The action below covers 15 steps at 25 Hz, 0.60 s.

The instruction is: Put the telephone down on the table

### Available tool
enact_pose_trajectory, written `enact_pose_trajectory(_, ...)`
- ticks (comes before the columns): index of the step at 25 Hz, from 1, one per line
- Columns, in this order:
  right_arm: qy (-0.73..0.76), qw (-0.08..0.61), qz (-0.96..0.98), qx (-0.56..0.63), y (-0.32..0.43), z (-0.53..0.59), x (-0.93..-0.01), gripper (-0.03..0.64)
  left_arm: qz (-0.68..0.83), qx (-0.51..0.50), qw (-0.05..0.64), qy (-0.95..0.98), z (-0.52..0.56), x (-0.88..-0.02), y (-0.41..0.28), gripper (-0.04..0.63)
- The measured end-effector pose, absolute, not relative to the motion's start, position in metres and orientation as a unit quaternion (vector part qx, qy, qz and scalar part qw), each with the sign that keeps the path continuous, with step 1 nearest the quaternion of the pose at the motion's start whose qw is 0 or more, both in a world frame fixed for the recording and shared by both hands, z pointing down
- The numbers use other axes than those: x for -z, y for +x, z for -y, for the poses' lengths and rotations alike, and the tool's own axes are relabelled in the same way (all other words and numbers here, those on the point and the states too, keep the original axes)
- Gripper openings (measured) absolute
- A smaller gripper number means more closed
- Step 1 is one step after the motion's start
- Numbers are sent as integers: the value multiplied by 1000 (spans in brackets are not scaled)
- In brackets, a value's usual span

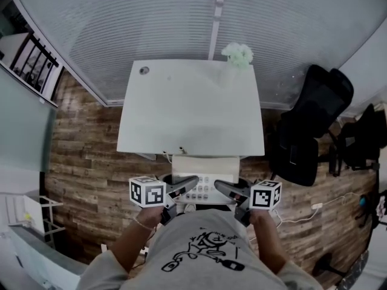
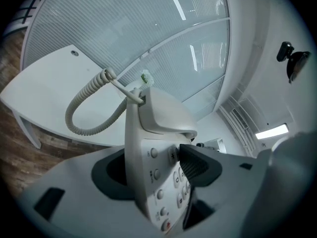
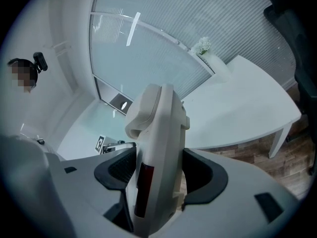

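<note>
A white desk telephone (image 1: 202, 180) hangs in the air just before the near edge of the white table (image 1: 187, 107), held from both sides. My left gripper (image 1: 186, 186) is shut on its left edge; in the left gripper view the pads clamp the telephone (image 2: 158, 148) beside the keypad, with the handset on top and the coiled cord (image 2: 81, 113) looping towards the table (image 2: 44, 88). My right gripper (image 1: 226, 190) is shut on the other edge, and the right gripper view shows the telephone (image 3: 158, 148) edge-on between the dark pads.
A small pale plant (image 1: 239, 54) stands at the table's far right corner. A black office chair (image 1: 311, 122) is right of the table. A white rack (image 1: 30, 216) stands at lower left. A frosted glass wall runs behind the table; the floor is wood.
</note>
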State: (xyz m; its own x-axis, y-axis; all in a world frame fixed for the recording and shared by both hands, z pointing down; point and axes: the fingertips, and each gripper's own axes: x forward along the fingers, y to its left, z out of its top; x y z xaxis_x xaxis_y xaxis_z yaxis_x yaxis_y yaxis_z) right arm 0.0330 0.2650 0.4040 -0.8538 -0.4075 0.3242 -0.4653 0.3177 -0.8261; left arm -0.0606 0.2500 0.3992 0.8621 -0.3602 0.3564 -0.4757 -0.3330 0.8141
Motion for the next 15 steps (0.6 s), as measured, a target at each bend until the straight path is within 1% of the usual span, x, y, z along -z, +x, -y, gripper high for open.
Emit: enact_pose_trajectory(15, 250, 35, 809, -531, 86, -160, -406, 304, 276, -57, 524, 803, -148, -401, -7, 270)
